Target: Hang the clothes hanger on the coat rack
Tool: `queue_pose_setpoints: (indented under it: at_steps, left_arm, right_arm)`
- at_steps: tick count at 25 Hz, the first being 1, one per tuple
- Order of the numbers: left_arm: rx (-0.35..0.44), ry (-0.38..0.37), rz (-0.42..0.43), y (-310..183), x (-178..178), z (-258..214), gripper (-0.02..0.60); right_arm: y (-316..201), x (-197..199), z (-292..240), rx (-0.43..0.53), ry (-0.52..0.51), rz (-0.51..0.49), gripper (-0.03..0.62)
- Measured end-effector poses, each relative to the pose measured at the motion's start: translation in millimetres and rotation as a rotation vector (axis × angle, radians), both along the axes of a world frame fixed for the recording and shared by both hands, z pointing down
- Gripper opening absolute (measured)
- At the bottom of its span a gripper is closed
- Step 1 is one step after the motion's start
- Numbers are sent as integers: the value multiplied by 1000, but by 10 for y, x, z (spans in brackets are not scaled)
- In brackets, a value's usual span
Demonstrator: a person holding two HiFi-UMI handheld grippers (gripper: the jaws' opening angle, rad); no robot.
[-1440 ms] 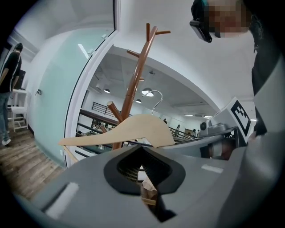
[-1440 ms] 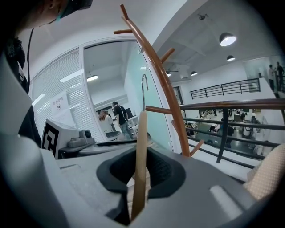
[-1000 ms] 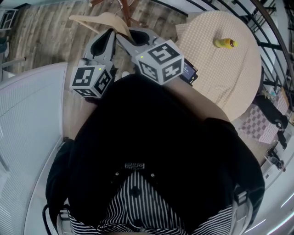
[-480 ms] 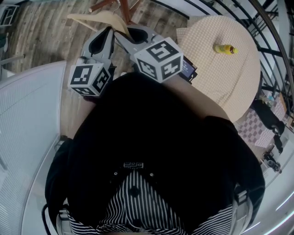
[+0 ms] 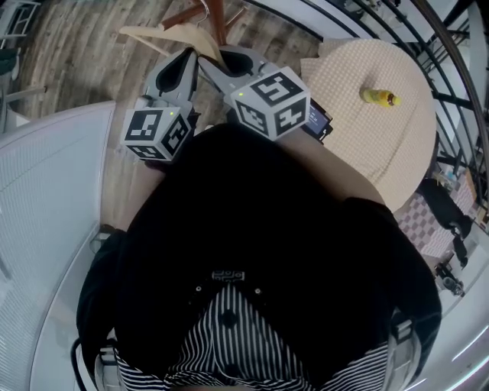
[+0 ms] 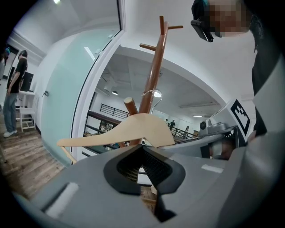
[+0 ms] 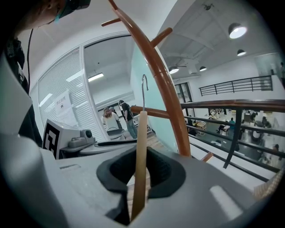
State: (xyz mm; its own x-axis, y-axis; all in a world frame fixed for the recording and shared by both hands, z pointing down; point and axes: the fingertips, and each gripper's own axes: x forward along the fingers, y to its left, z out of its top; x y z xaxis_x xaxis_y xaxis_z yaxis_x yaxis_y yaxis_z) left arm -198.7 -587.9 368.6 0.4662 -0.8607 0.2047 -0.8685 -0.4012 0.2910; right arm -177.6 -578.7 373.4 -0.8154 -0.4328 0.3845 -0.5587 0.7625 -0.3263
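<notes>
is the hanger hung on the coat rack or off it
Off: hook free beside the coat rack, on no peg; right gripper clamps the hanger.

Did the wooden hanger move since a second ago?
Yes. In the head view the hanger has moved closer to the coat rack, which stands fixed on the floor just beyond it.
</notes>
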Motion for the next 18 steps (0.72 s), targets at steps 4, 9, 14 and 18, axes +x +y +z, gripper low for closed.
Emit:
queue_pose_setpoints:
  at_steps: [4,9,14,18]
  left_arm:
    - [-13,-2,-1,-89,-85,76,-11]
    - [-27,0,-4,-216,-71,184,-11]
    - [-41,-8,-7,-317,-43,297,-11]
    - [-54,-10,-9,-354,-20,382,-11]
  right_arm:
    - [-81,-89,79,-17,12,-15,59]
    - [-202,-77,191,-32,25,-31,58]
    - [-281,-57,305,-46,39,-53,59]
    - [-315,-31,388,-60,38,-56,60]
